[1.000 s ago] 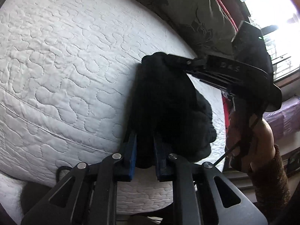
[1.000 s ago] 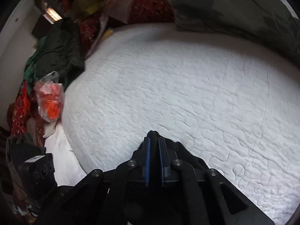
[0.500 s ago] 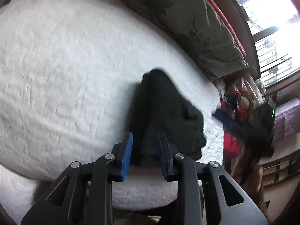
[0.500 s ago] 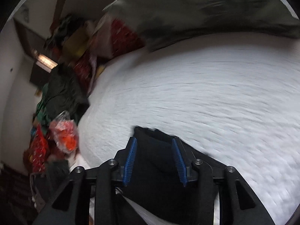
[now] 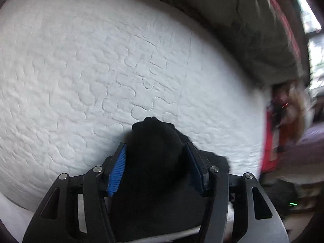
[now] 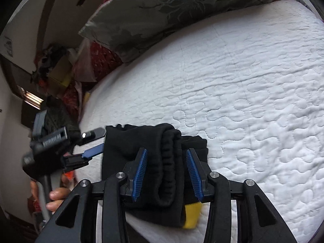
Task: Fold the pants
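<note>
The black pants (image 6: 154,151) lie folded into a compact bundle on the white quilted bed (image 6: 243,93), near its front edge. A yellow tag (image 6: 191,215) shows at the bundle's near end. My right gripper (image 6: 166,154) is open, its blue pads on either side of the ribbed waistband, not closed on it. My left gripper (image 5: 155,147) is open too, its fingers on either side of the pants (image 5: 154,162). In the right wrist view the left gripper (image 6: 93,143) is at the bundle's left edge.
A grey flowered pillow (image 6: 172,8) lies at the head of the bed, and it also shows in the left wrist view (image 5: 243,24). Clutter and red fabric (image 6: 97,58) sit beyond the bed's left side. A red object (image 5: 273,133) stands off the bed's right edge.
Both grippers have opened and let go of the pants. The right gripper has pulled back from the bundle's far end to the waistband. The left gripper has moved closer over the bundle.
</note>
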### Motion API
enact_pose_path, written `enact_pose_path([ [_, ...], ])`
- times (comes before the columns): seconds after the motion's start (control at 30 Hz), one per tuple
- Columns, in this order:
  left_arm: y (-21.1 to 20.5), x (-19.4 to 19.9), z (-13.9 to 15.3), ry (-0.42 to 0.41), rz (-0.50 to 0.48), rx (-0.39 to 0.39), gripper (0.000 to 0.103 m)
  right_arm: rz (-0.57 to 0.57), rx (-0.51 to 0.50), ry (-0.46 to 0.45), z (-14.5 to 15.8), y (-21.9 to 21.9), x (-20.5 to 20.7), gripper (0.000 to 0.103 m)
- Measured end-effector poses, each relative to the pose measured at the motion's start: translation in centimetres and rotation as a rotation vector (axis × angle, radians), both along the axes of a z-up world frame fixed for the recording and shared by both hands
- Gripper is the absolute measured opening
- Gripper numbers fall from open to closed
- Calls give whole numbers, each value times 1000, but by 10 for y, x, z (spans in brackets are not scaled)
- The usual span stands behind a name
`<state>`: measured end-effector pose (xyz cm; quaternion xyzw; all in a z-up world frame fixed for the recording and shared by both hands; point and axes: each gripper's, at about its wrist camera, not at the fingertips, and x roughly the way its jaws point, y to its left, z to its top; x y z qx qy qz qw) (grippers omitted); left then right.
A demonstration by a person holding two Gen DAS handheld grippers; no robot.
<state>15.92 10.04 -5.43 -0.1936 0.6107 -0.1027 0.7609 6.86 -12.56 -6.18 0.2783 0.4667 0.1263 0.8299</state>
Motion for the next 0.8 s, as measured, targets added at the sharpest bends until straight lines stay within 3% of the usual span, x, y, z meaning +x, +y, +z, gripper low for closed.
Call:
enact_pose_path([
  [0.1,-14,2,5,-36,-17,23,45,-8,-17,-42,7,0,-5,19],
  [0.23,-34,14,-11,-14,-33,100,46,-107,38,-42,0,-24,-29,18],
  [0.3,-38,17,-11,-2,-22,101,47,-114,48,6,-23,-24,-31,23],
  [0.4,-26,10,1,0,-9,42,47,-161,134,15,-26,-30,-33,36],
  [0.5,-2,-11,15,-32,20,-1,47,-158,193,14,-17,-35,-39,37],
  [0.67,13,-66,20,-68,-12,-45,50,-128,180,-32,-5,-29,-64,39],
  [0.8,-18,-94,-6,-65,-117,116,50,-116,85,-43,-11,-15,-75,39],
])
